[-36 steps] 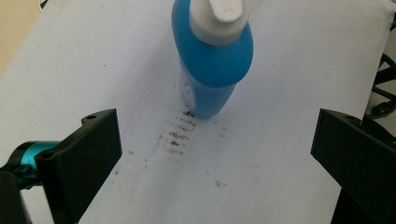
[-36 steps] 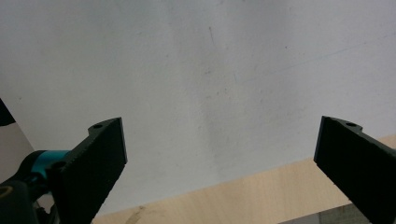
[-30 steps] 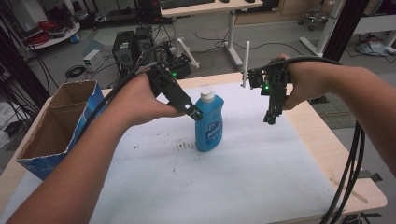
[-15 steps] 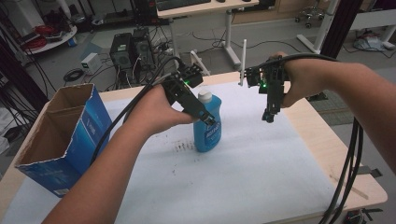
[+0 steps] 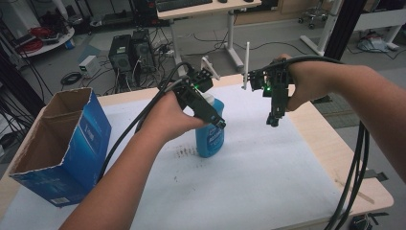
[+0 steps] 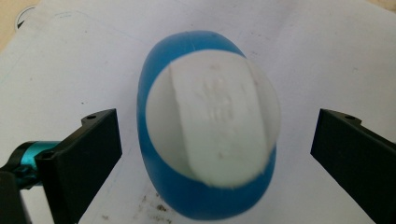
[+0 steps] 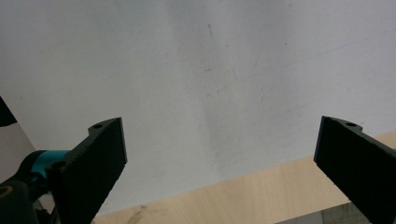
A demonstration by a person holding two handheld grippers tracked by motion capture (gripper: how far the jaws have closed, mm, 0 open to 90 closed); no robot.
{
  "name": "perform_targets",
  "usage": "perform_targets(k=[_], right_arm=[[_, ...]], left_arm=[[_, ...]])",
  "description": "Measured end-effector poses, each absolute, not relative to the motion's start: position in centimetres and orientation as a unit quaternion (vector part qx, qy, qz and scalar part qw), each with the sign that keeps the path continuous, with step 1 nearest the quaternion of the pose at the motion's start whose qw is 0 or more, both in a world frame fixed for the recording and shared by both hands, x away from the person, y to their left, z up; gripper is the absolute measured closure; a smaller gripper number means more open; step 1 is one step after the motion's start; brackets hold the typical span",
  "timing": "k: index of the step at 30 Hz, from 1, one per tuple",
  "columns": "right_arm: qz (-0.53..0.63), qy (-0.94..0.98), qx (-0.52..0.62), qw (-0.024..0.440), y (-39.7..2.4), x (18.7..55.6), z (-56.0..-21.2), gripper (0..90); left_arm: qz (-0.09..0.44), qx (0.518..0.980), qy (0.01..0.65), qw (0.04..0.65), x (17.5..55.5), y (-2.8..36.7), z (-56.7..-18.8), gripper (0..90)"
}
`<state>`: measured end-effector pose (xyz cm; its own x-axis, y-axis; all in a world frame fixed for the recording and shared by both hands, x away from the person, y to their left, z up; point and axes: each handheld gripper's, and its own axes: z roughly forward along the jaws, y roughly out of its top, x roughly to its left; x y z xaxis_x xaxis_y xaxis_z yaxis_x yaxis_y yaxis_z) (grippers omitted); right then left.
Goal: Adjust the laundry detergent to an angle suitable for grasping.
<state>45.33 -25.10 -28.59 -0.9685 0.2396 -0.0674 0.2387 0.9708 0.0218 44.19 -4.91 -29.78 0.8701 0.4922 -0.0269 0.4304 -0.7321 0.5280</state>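
A blue dish-soap bottle (image 5: 209, 139) with a white cap stands upright on the white sheet, near the middle of the table. My left gripper (image 5: 216, 120) is tilted down over its top. In the left gripper view the white cap (image 6: 212, 126) and blue shoulders (image 6: 156, 88) sit between the two black jaws, which stand wide apart without touching it; the left gripper (image 6: 217, 140) is open. My right gripper (image 5: 273, 120) hangs pointing down to the right of the bottle, apart from it. Its jaws are open over bare sheet (image 7: 219, 144).
An open blue cardboard box (image 5: 62, 139) stands at the table's left edge. A white sheet (image 5: 268, 182) covers most of the wooden table (image 5: 335, 153). Two small white stands (image 5: 246, 64) rise at the far edge. Cables trail from both grippers.
My left gripper has swung from the bottle's left side to above its cap. The right gripper has barely moved.
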Motion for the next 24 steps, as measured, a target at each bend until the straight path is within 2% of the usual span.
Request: perform_targets(k=[24], right_arm=[[0.007,0.991,0.132,0.03,-24.9,45.2,-28.6,1.7]], left_arm=[[0.081,0.927,0.271,0.245,45.2,-6.5,-31.1,4.1]])
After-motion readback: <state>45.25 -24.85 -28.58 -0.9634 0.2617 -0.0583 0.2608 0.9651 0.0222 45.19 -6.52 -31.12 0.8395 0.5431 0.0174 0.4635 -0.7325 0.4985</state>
